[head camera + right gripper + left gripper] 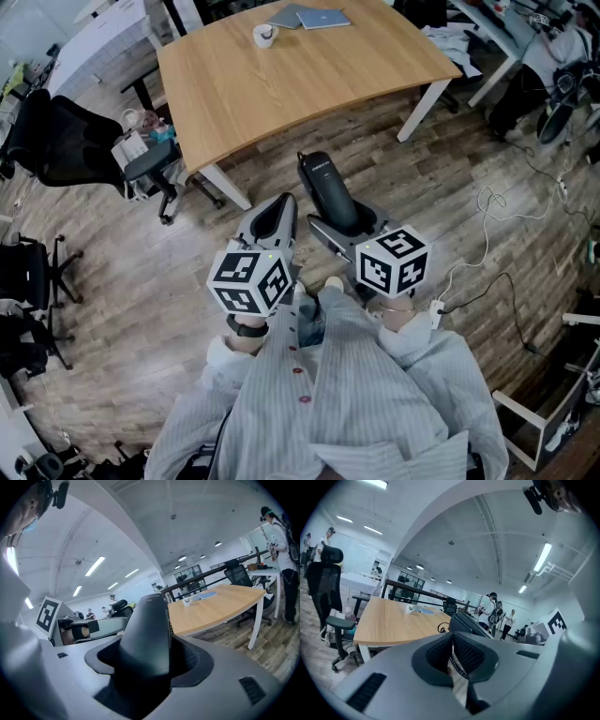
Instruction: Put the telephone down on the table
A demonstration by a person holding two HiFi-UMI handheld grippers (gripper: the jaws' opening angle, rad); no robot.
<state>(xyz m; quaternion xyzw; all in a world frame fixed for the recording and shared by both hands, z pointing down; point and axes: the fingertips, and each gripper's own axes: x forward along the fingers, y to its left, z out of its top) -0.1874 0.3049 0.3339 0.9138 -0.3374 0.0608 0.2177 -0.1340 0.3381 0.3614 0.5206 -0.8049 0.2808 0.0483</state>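
A black telephone handset (330, 192) stands up out of my right gripper (345, 228), whose jaws are closed on its lower part. In the right gripper view the telephone (147, 634) fills the gap between the jaws and rises well above them. My left gripper (278, 214) hangs just left of it, jaws together with nothing between them. Both grippers are over the wooden floor, short of the near edge of the light wooden table (281, 84). From the left gripper view the handset (466, 623) shows beyond the closed jaws, with a coiled cord (457, 663) below it.
On the table's far side lie a small white cup (265, 36) and a grey laptop (309, 17). A black office chair (75, 145) stands at the left by the table corner. White cables (497, 202) trail over the floor on the right. People stand in the background.
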